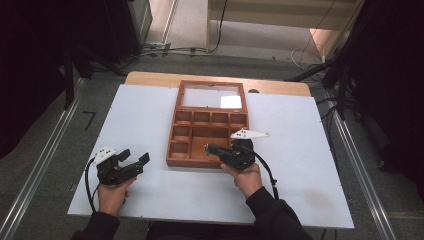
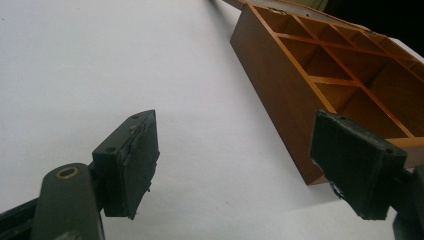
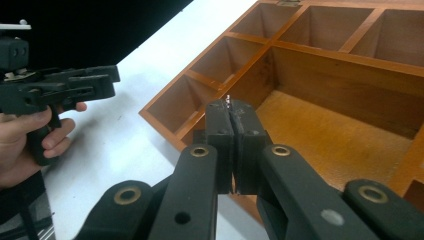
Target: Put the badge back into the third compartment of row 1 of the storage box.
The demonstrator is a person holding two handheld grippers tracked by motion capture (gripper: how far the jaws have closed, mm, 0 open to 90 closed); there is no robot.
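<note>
Here, on a white table (image 1: 150, 115), a wooden compartment box (image 1: 207, 125) with its glass-paned lid (image 1: 212, 95) thrown open and lying flat behind it. Inside the box: a row of four small cells along the back, smaller cells down the side toward the left gripper, one large compartment (image 3: 340, 135) taking up most of the rest. All visible cells bare wood.

Right gripper (image 1: 212, 148) just over the box's near wall, reaching in above the front of the large compartment, held by the right hand (image 1: 247, 177) just outside that wall. Jaws pressed together, pad flat against pad in the right gripper view, with a tiny bright speck at the very tips; too small to tell whether anything is pinched there. Grey three-cornered plate on top of this gripper hanging over the box's near right part.

Left gripper (image 1: 134, 157) well apart from the box, off its near left corner, low over the bare table, gripped by the left hand (image 1: 112, 195). Jaws spread wide, nothing between the pads (image 2: 132, 160), only white tabletop in the gap. Box's side wall (image 2: 280, 95) in the left gripper view beyond and to one side of the far jaw, not touched by it.
</note>
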